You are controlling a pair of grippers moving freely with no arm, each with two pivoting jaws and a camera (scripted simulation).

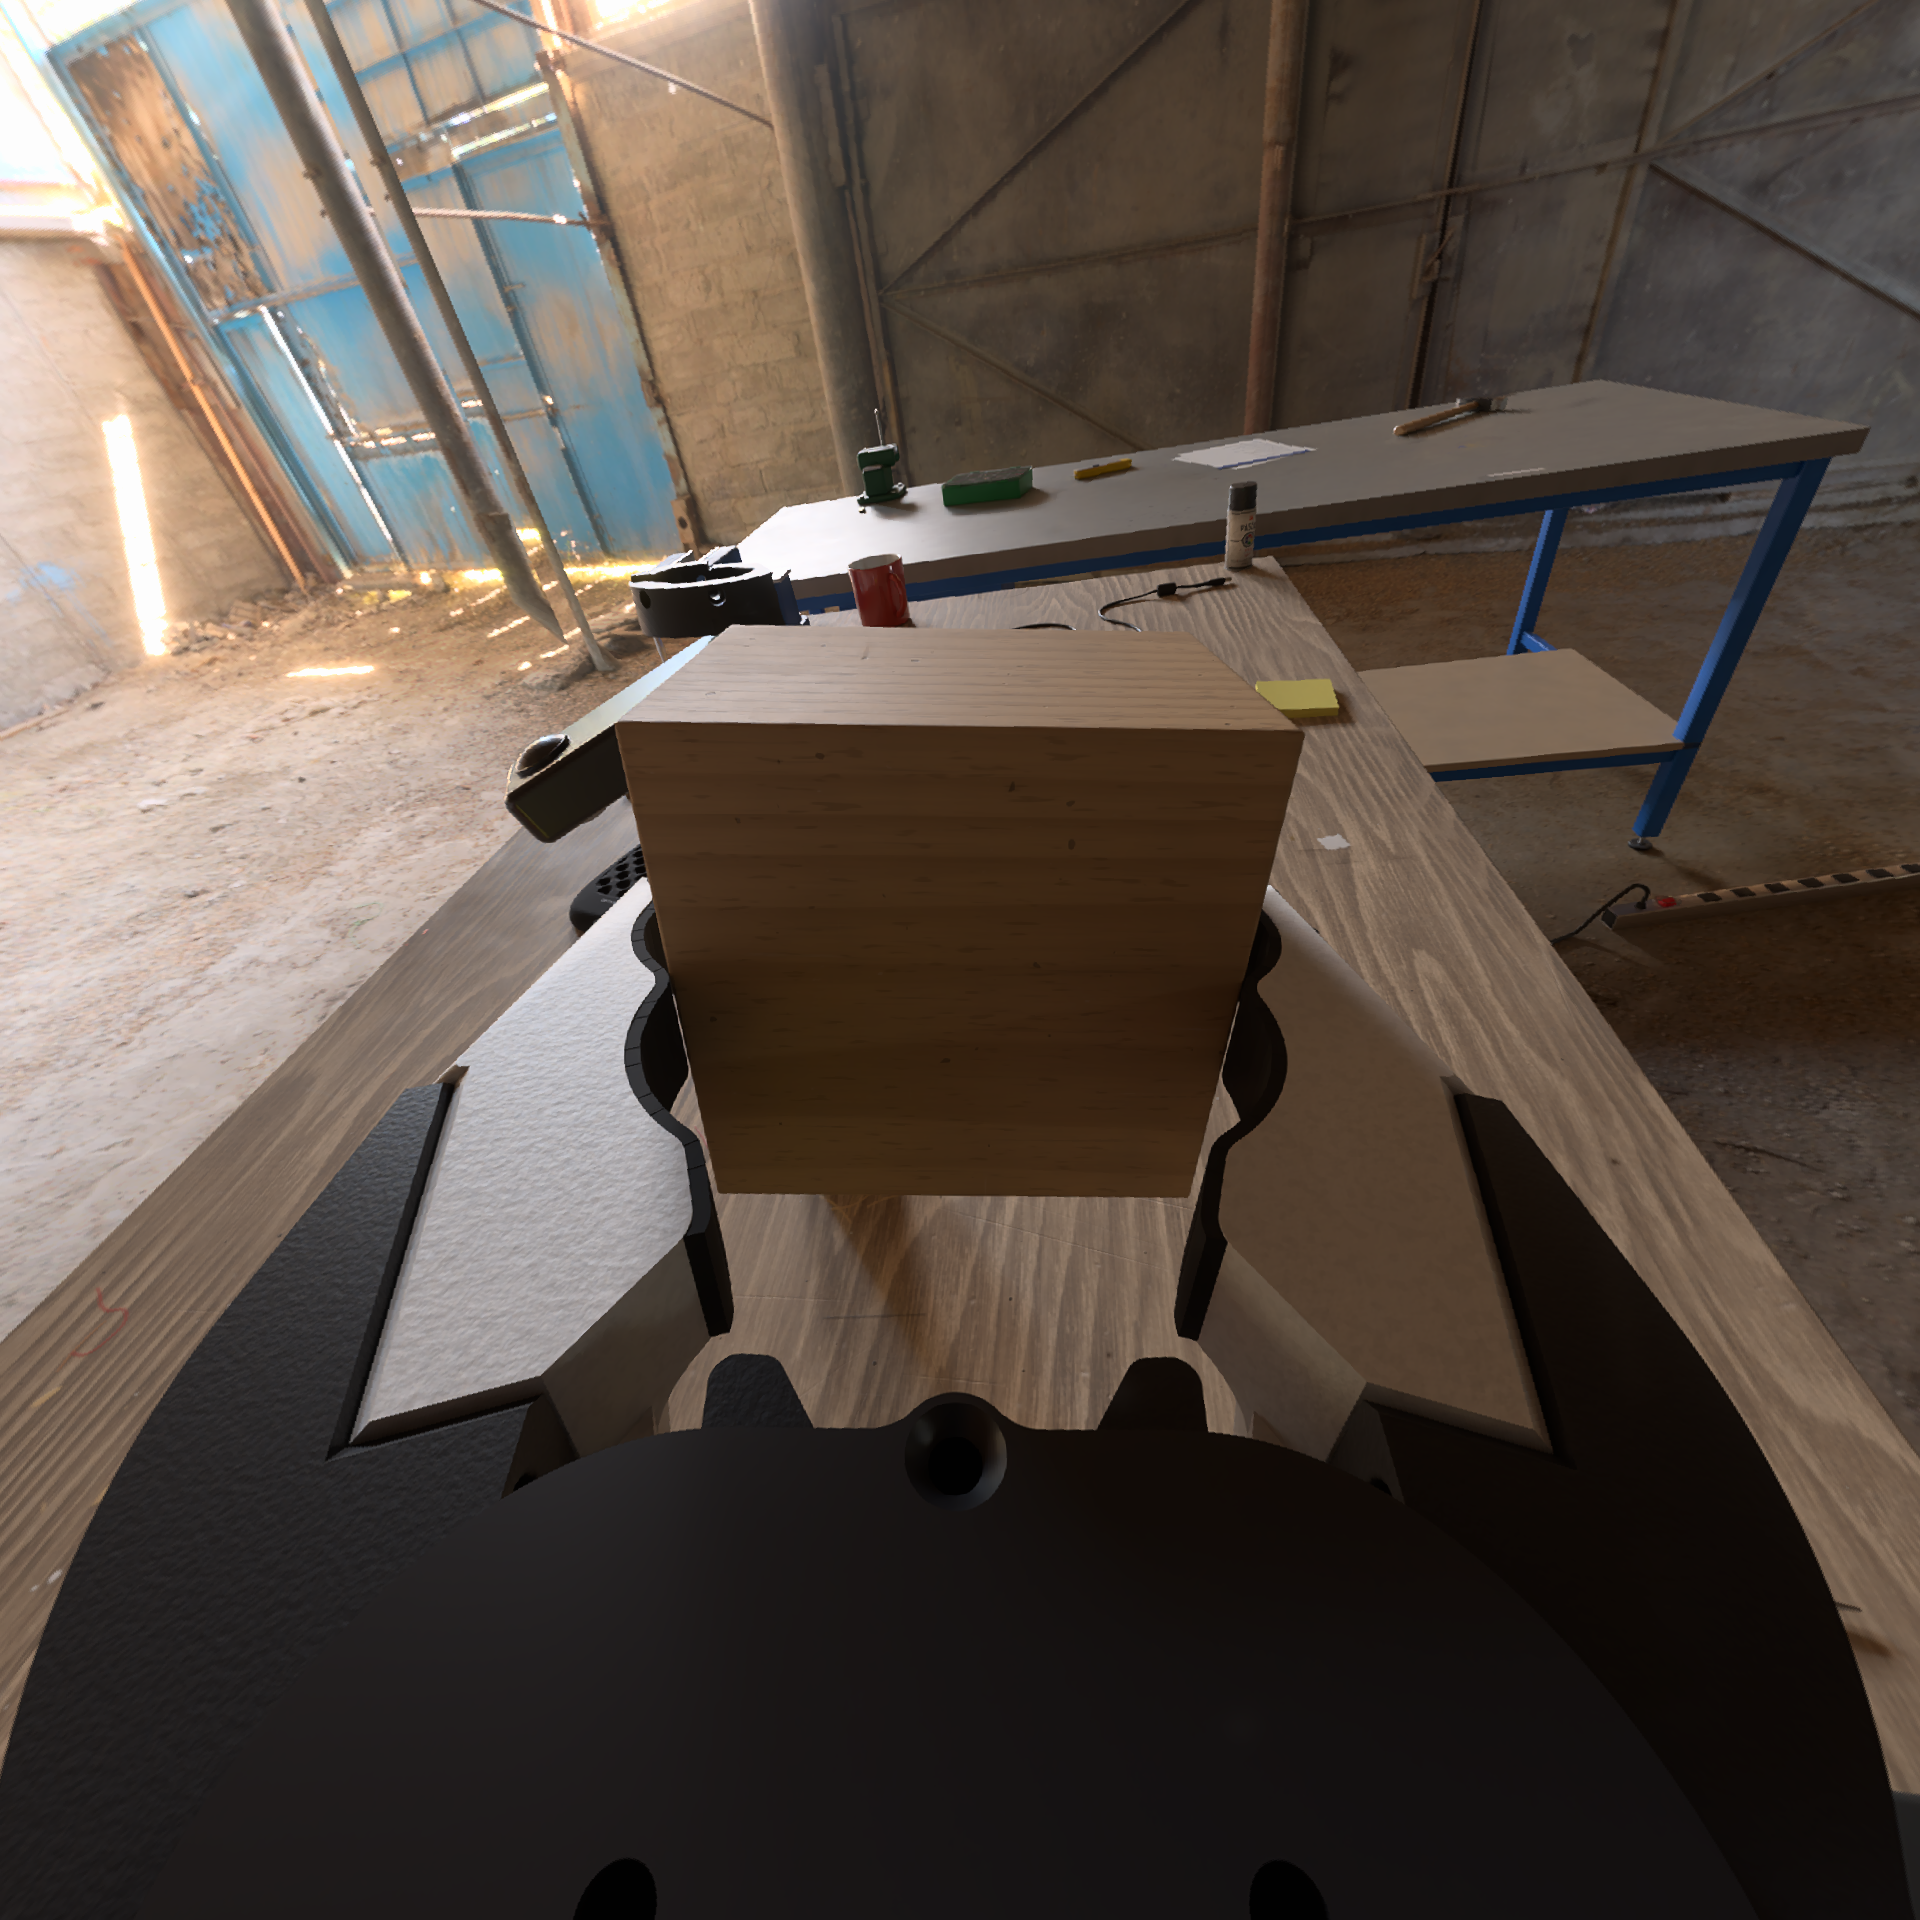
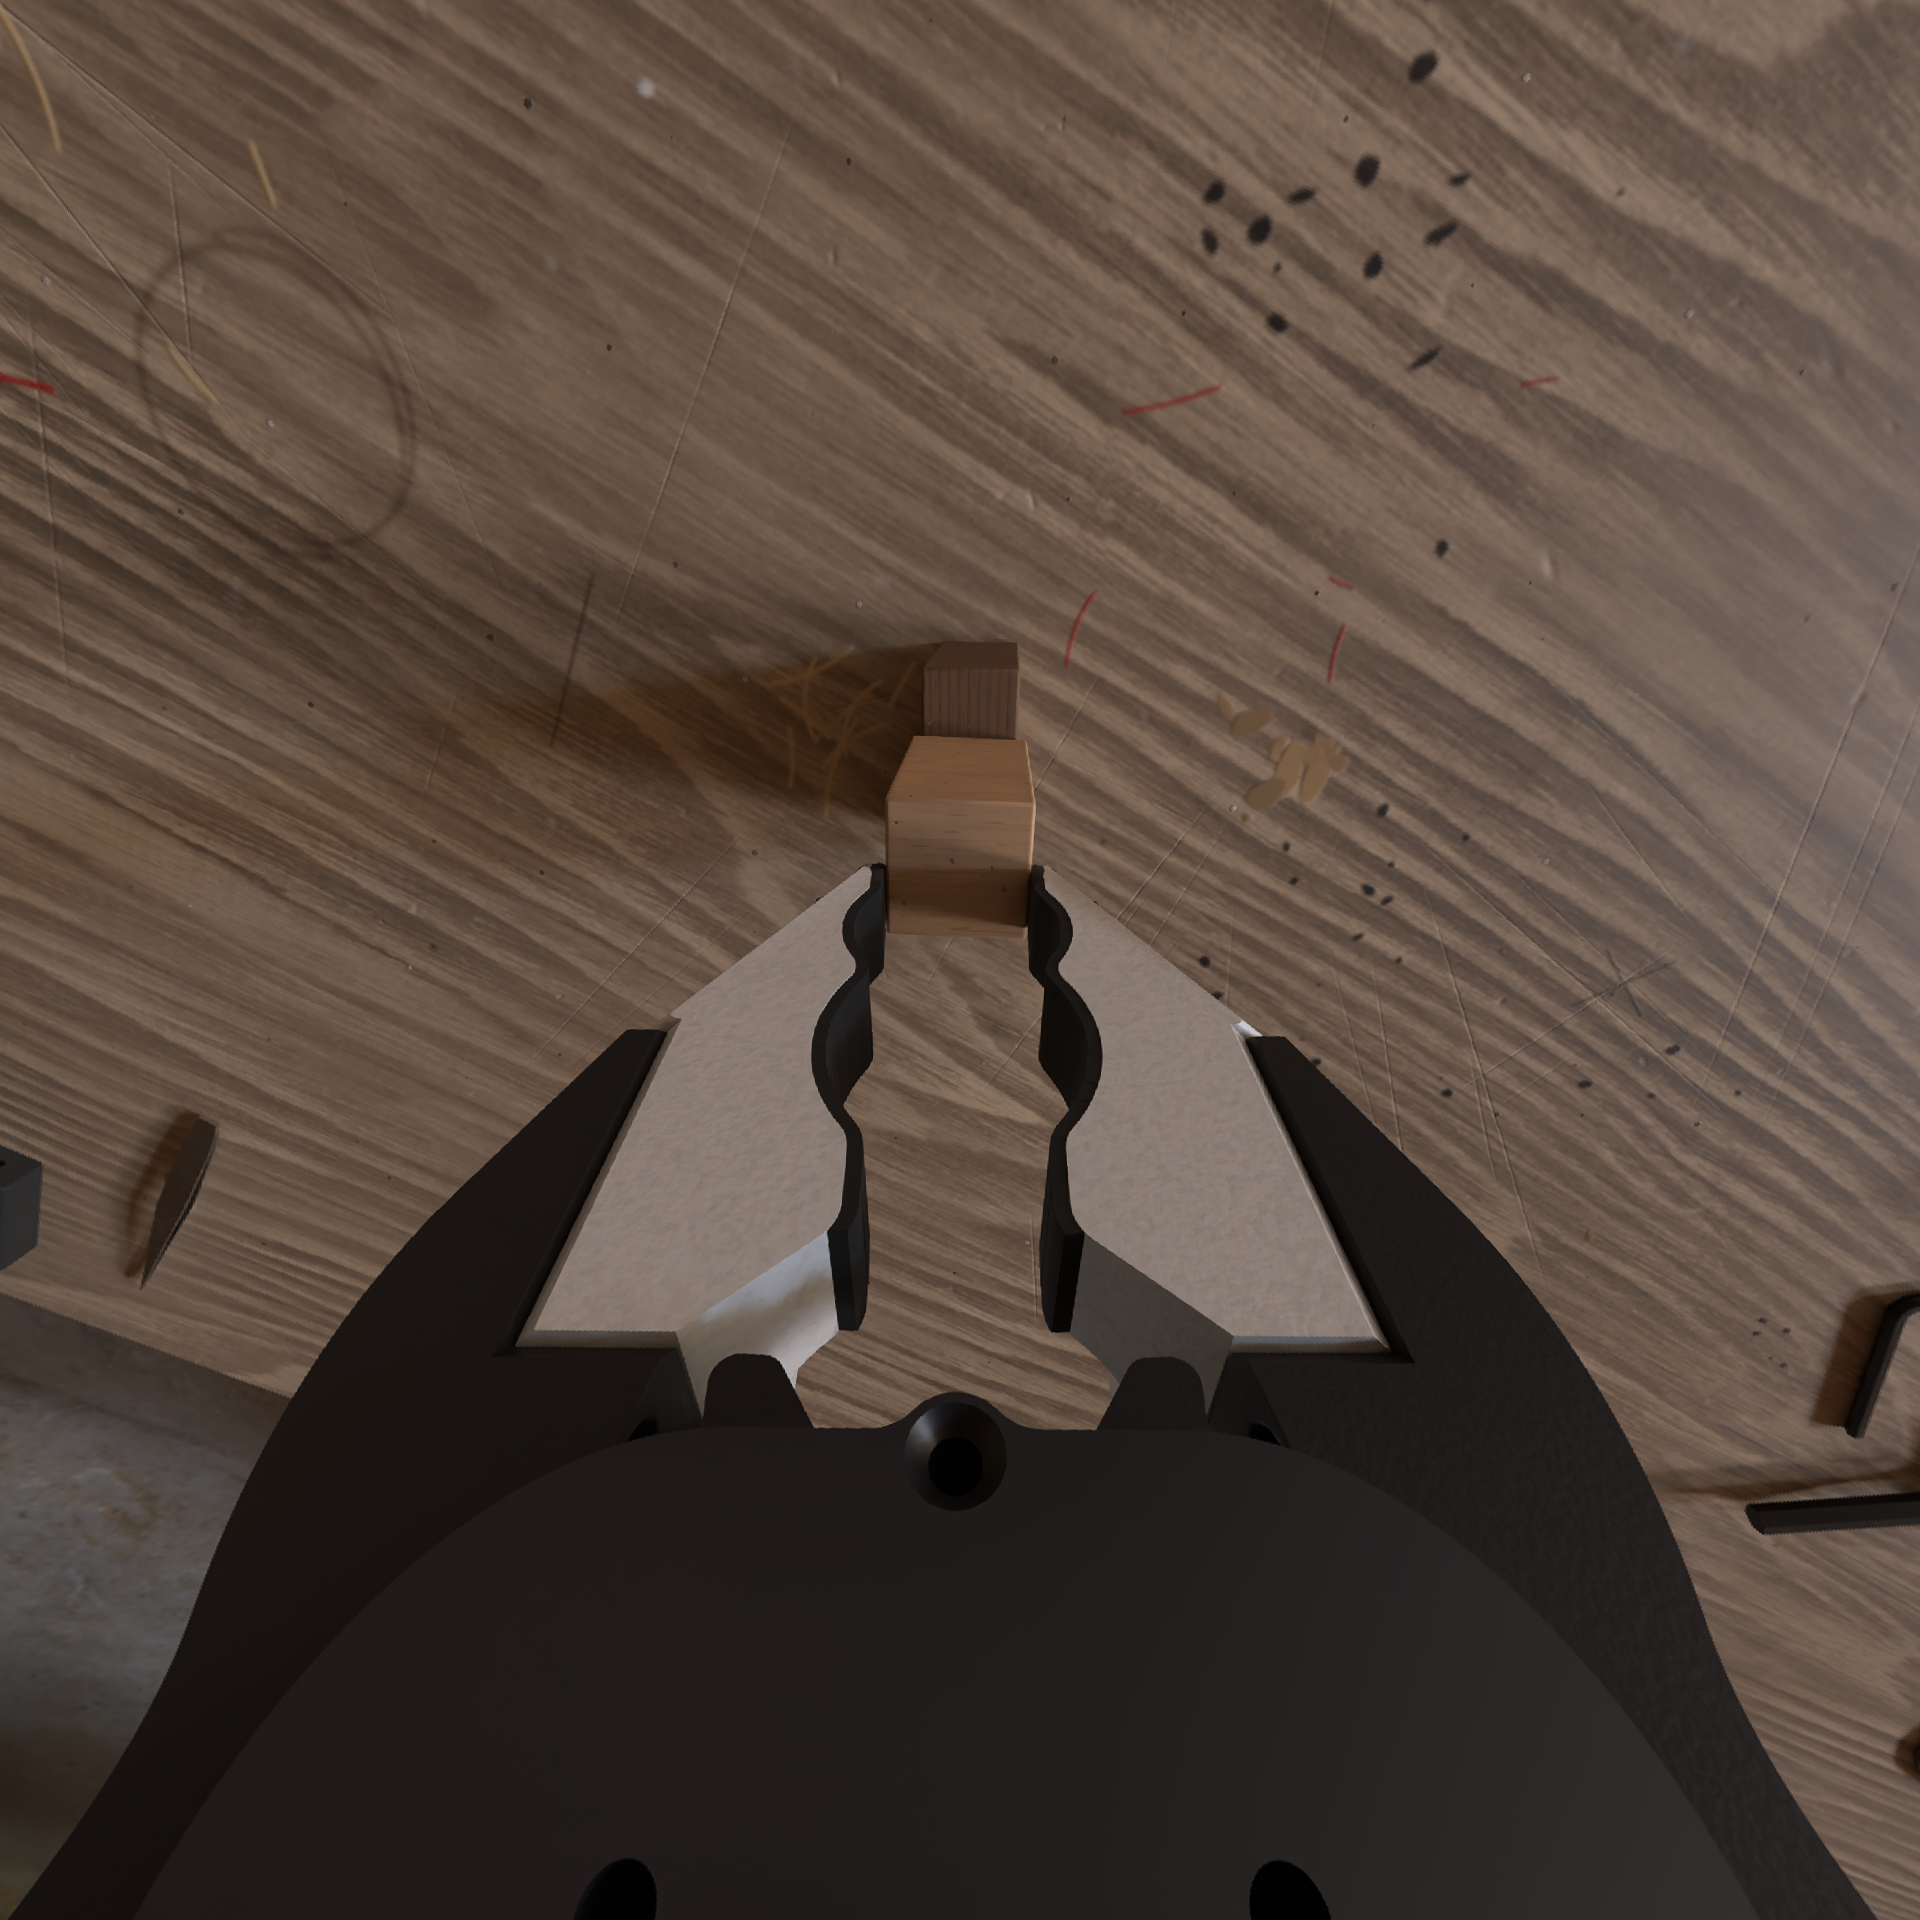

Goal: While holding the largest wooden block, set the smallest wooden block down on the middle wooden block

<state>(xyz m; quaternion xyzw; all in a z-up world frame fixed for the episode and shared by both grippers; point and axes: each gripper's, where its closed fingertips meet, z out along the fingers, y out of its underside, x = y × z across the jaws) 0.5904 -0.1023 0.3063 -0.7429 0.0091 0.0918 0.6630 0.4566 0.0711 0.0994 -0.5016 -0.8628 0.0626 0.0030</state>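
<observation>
Between the fingers of the left tongs (image 1: 956,1039) sat the largest wooden block (image 1: 956,935), clamped on both flanks and lifted clear of the desk (image 1: 1455,935), with its shadow falling on the grain beneath it. That half of the task, keeping hold of the big block, looked to be in place. Beyond it, in the left wrist view, stood a red mug (image 1: 878,589), a yellow pad of notes (image 1: 1299,698) and, farther off, a blue-legged workbench (image 1: 1558,457) carrying a hammer (image 1: 1449,414) and a few green items.

Moving to the right wrist view, the right tongs (image 2: 956,899) pointed down at the desk and pinched a small pale block at their very tips, with the jaws closed on its sides. This was judged to be the smallest wooden block (image 2: 961,831). Just past it lay a duller, darker block on the desk, taken to be the middle wooden block (image 2: 971,688). Whether the two blocks touched could not be told from this angle; the pale one appeared to be nearer the camera and not yet squarely over the other. Hex keys (image 2: 1881,1361) lay at the right edge.

What seemed left was to bring the small block fully above the middle one, lower it until it rested flat, and release, while the left grip held.
</observation>
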